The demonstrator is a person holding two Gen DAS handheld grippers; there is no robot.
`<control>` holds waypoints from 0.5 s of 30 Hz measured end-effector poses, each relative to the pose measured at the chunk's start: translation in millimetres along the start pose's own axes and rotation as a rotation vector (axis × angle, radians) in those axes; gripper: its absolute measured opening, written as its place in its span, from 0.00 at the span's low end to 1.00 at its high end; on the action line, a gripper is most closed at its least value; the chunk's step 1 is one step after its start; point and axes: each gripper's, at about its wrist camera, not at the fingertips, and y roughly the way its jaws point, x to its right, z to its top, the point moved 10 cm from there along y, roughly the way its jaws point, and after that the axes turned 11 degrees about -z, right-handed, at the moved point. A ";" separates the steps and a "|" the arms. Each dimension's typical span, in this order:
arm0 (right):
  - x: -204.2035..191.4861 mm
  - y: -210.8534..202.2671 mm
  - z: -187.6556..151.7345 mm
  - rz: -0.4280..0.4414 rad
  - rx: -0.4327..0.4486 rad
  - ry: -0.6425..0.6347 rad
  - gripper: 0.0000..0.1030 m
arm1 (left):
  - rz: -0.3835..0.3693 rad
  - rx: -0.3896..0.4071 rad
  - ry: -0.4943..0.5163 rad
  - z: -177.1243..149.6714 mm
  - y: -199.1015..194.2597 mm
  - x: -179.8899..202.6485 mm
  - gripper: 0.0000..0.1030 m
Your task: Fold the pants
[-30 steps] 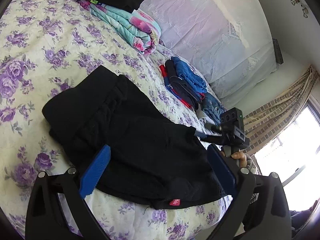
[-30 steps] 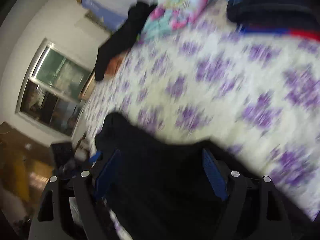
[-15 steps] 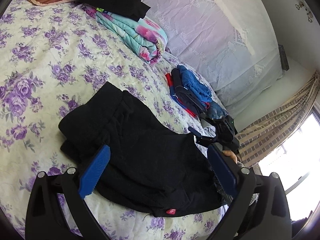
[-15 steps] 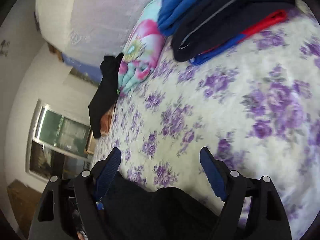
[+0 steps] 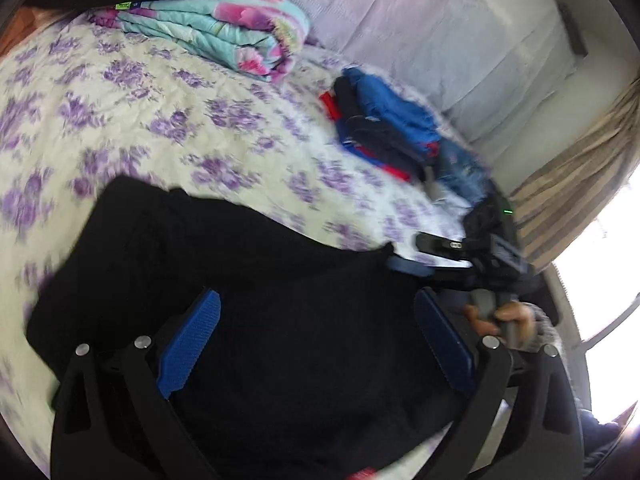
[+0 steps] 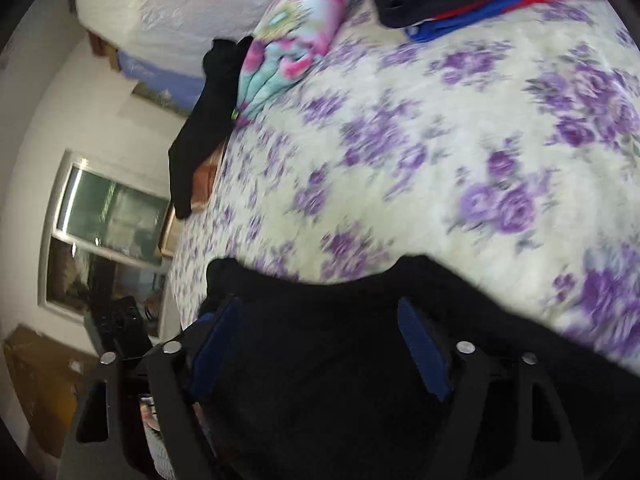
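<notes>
The black pants (image 5: 248, 280) lie crumpled on the purple-flowered bedspread (image 5: 132, 120). My left gripper (image 5: 316, 320) hovers just over their near part, jaws wide open, with only cloth below the blue pads. At the pants' right corner a hand (image 5: 508, 320) holds my right gripper (image 5: 424, 258), one finger above the cloth edge and one at it. In the right wrist view the pants (image 6: 320, 380) fill the space between the jaws of the right gripper (image 6: 320, 332). These jaws are closing, but the pads stand apart from the cloth.
A folded teal and pink blanket (image 5: 224, 36) lies at the head of the bed. A pile of blue, red and dark clothes (image 5: 380, 132) sits to the right of it. Pale pillows (image 5: 440, 32) are behind, a striped curtain (image 5: 580, 184) at right. A black garment (image 6: 200, 132) hangs off the far bed edge.
My left gripper has slid in over the pants, which now look larger. My right gripper has dropped from over bare bedspread onto the pants' corner, so black cloth now lies between its jaws.
</notes>
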 end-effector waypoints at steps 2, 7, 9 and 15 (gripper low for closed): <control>8.7 -4.3 9.0 -0.002 0.033 0.024 0.73 | 0.081 0.011 -0.041 21.4 6.4 -31.9 0.87; 33.0 -17.0 20.2 -0.050 0.095 0.073 0.74 | 0.013 0.024 -0.184 39.5 2.5 -48.3 0.81; 27.6 -30.4 15.9 -0.024 0.124 0.071 0.75 | -0.020 0.078 -0.204 39.5 -15.7 -37.3 0.81; -19.3 -42.2 -21.0 0.076 0.088 -0.019 0.84 | -0.103 0.164 -0.150 39.9 -50.7 -7.5 0.89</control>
